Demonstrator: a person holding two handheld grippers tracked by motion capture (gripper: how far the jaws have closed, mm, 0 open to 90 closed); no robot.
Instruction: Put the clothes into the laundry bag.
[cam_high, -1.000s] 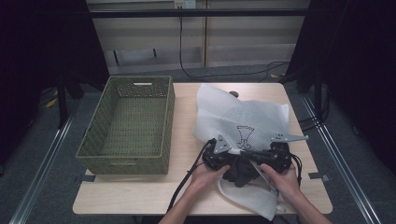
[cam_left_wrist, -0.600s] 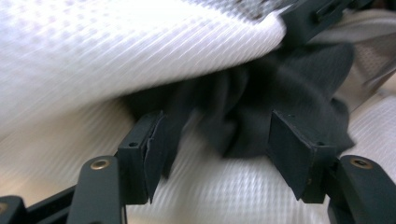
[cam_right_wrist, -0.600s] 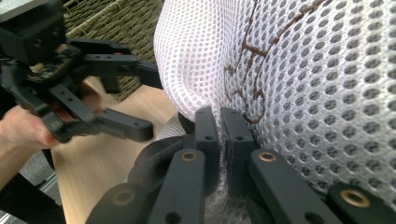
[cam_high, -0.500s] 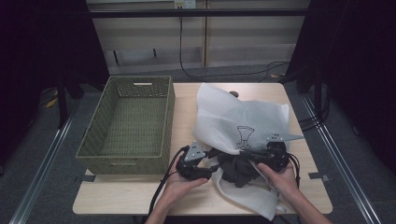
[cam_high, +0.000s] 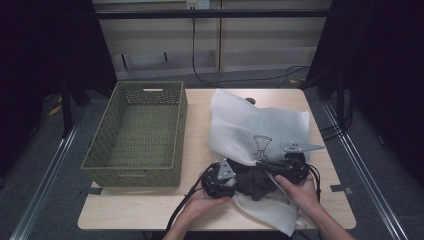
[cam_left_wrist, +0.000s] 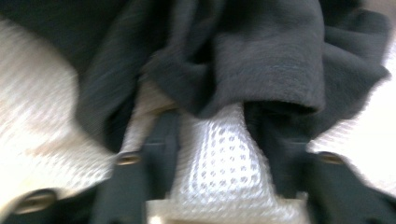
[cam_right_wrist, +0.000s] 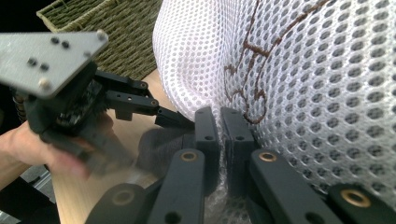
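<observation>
Nearest to us, at the front edge of the surface (cam_high: 150, 210), our two hands hold the tools close together over a dark fleece garment (cam_high: 256, 181) that lies bunched on the lower flap of a white mesh laundry bag (cam_high: 260, 132). The left tool (cam_high: 231, 176) sits just left of that dark bundle with its jaws pointing right into it; in the left gripper view the jaws stand apart with white mesh (cam_left_wrist: 212, 154) between them and the garment (cam_left_wrist: 261, 60) heaped right at their tips, so we judge it open, with nothing yet pinched. The right tool (cam_high: 267, 167) sits just right of the bundle, aimed left toward the other, and in the right gripper view its jaws (cam_right_wrist: 220, 140) are pressed nearly together on a fold of the bag's mesh (cam_right_wrist: 299, 93) at the bag's mouth, with the left tool (cam_right_wrist: 175, 120) just beyond. So the garment lies between the two tools, nearer the left one, and the bag's opening faces us with its body running away across the surface. We judge the coming move turns on that: the left tool takes the garment and carries it away from us into the mouth that the right holds. Farther off to the left, well apart, a green wicker basket (cam_high: 100, 155) stands empty, its long axis running front to back.
</observation>
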